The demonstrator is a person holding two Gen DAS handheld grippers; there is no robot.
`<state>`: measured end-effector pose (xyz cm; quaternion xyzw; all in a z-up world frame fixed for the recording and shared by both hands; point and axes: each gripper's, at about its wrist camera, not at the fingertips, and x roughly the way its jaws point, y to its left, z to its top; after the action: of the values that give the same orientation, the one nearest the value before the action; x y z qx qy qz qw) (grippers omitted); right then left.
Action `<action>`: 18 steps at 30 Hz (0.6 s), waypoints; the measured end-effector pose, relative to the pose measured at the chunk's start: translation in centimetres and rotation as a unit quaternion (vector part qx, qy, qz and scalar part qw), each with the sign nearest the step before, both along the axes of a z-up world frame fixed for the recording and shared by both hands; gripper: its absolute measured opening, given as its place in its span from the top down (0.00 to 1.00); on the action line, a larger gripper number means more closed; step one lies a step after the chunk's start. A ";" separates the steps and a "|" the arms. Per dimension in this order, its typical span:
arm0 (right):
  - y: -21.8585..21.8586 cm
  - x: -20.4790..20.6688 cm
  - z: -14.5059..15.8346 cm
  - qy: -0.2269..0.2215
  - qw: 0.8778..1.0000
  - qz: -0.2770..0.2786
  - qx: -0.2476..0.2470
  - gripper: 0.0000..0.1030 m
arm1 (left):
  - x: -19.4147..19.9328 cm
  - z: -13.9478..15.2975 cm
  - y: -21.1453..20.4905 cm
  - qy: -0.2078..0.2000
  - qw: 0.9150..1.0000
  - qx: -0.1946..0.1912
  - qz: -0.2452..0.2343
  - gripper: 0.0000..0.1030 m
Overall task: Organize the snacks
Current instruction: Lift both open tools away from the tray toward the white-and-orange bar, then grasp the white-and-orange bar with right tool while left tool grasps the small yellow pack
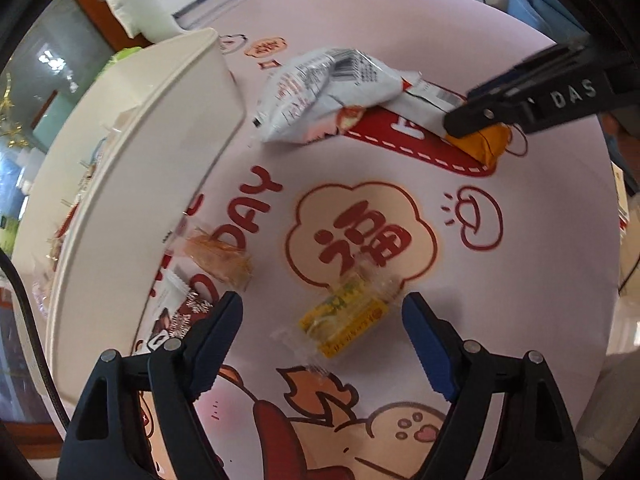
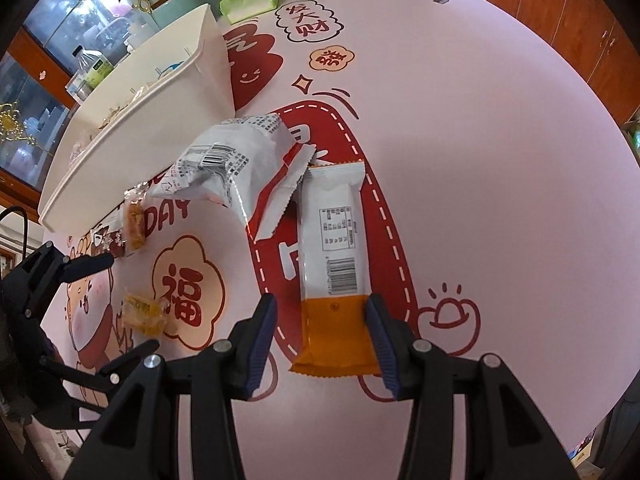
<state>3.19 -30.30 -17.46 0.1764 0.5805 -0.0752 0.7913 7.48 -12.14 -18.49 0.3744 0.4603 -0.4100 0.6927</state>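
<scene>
A: Left hand-held gripper (image 1: 322,334)?
B: I had it spread, straddling the yellow candy (image 1: 344,326) on the bench (image 1: 520,280), just out from the white bin (image 1: 132,184). No contact.
A: Right one?
B: Right hand-held gripper (image 2: 320,344) bracketed the orange-ended bar (image 2: 334,280), farther from the bin. Couldn't tell if it pinched.

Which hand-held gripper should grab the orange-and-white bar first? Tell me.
Right. The right hand-held gripper already straddles the orange end of the orange-and-white bar, one finger on each side, jaws not visibly pressing. The left hand-held gripper is open over the yellow candy, away from the bar.
</scene>
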 end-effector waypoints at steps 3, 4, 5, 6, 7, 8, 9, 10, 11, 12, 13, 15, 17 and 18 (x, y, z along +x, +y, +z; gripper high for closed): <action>0.0 0.2 -0.2 0.001 1.000 -0.002 -0.001 0.55 | 0.2 -0.3 0.1 0.016 1.000 0.008 -0.011 0.21; 0.0 0.2 -0.2 0.002 1.000 -0.003 -0.002 0.55 | 0.4 -0.3 -0.2 0.015 1.000 0.010 -0.015 0.21; 0.0 0.3 -0.3 0.003 1.000 -0.004 -0.004 0.55 | 0.5 -0.5 -0.3 0.011 1.000 0.014 -0.020 0.21; 0.0 0.4 -0.4 0.005 1.000 -0.006 -0.006 0.55 | 0.6 -0.6 -0.4 0.008 0.999 0.017 -0.026 0.21; 0.0 0.5 -0.5 0.007 1.000 -0.007 -0.007 0.55 | 0.6 -0.8 -0.5 0.005 0.999 0.021 -0.031 0.21; 0.0 0.6 -0.6 0.009 1.000 -0.008 -0.009 0.55 | 0.5 -1.0 -0.6 0.004 0.999 0.024 -0.035 0.24; 0.1 0.7 -0.7 0.011 1.000 -0.008 -0.012 0.55 | 0.5 -1.0 -0.7 0.004 0.999 0.021 -0.039 0.27; 0.1 0.7 -0.8 0.011 1.000 -0.008 -0.015 0.55 | 0.5 -1.0 -0.8 0.005 0.999 0.019 -0.041 0.28; 0.3 0.8 -0.8 0.010 1.000 -0.006 -0.021 0.55 | 0.6 -1.0 -0.9 0.010 0.999 0.016 -0.040 0.32; 0.4 0.9 -0.8 0.009 1.000 -0.004 -0.027 0.55 | 0.7 -0.9 -0.9 0.017 0.999 0.013 -0.038 0.37; 0.5 1.0 -0.8 0.009 0.999 -0.003 -0.031 0.55 | 0.8 -0.9 -1.0 0.025 0.999 0.009 -0.037 0.41; 0.8 1.1 -0.8 0.007 0.999 0.000 -0.042 0.55 | 0.7 -0.9 -1.3 0.040 0.999 0.004 -0.034 0.61; 0.9 1.1 -0.9 0.005 0.999 0.001 -0.051 0.55 | 0.4 -0.8 -1.5 0.042 0.999 0.003 -0.029 0.73; 1.1 1.2 -0.9 0.005 0.998 0.004 -0.056 0.55 | 0.1 -0.8 -1.6 0.039 0.999 0.003 -0.025 0.74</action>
<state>4.35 -29.25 -18.32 0.1289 0.5802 -0.1053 0.7973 7.55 -13.72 -19.32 0.3715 0.4789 -0.4397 0.6628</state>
